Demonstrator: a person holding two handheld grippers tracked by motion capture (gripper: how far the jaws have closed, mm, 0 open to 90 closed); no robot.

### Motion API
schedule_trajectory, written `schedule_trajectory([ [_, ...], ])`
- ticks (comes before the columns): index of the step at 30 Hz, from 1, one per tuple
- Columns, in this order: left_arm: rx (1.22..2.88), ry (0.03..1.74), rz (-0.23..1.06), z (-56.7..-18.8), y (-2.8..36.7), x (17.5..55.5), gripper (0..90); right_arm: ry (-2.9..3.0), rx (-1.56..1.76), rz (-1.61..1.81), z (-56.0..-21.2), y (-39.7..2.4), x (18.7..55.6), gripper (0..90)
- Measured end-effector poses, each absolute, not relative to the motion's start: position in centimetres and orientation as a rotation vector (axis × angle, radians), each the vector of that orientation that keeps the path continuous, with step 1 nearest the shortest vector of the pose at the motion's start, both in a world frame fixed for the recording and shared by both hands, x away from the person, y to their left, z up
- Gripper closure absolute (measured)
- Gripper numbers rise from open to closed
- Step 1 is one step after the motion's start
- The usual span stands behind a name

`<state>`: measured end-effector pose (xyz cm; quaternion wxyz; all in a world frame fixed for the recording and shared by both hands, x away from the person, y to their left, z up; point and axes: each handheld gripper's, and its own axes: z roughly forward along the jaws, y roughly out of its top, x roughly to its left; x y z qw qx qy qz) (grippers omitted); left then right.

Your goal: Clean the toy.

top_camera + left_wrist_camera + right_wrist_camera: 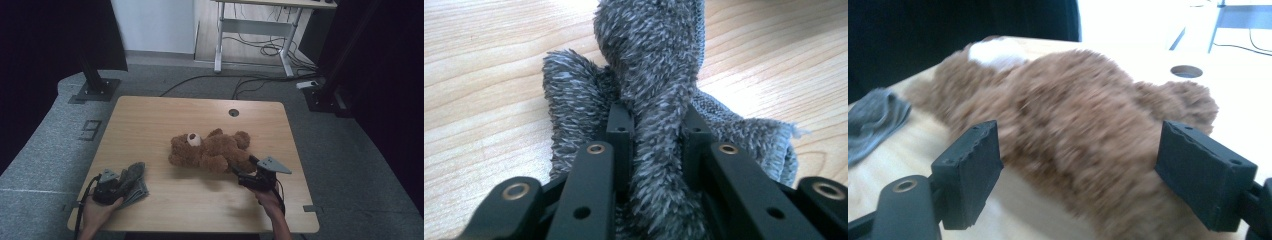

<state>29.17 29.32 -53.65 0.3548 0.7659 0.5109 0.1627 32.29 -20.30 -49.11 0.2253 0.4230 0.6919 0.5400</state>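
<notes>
High view: one brown plush teddy bear (210, 150) lies mid-frame on the wooden tabletop (150, 125), long axis left to right, head at left. One grey cloth (131, 181) sits lower left. Left gripper view: my left tongs (655, 125) pinch a fuzzy upright fold of the cloth (649, 75). Right gripper view: my right tongs (1088, 165) are spread before the bear (1073, 110).

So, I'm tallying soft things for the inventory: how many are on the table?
2. A brown plush teddy bear lies mid-table; a grey fluffy microfibre cloth, clamped in the left hand-held gripper, sits near the front left corner.
</notes>
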Motion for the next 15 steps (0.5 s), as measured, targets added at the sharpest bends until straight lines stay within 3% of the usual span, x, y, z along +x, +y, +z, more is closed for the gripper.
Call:
schedule_trajectory([
  [12,1.938,1.271,0.361,-52.9,29.3,29.1,74.4,1.987,1.195,1.429,-47.1,-19.3,37.8,17.5],
  [15,1.923,1.243,0.351,-52.5,29.1,28.9,74.4,2.037,1.252,1.398,-48.0,-19.3,38.8,21.6],
])
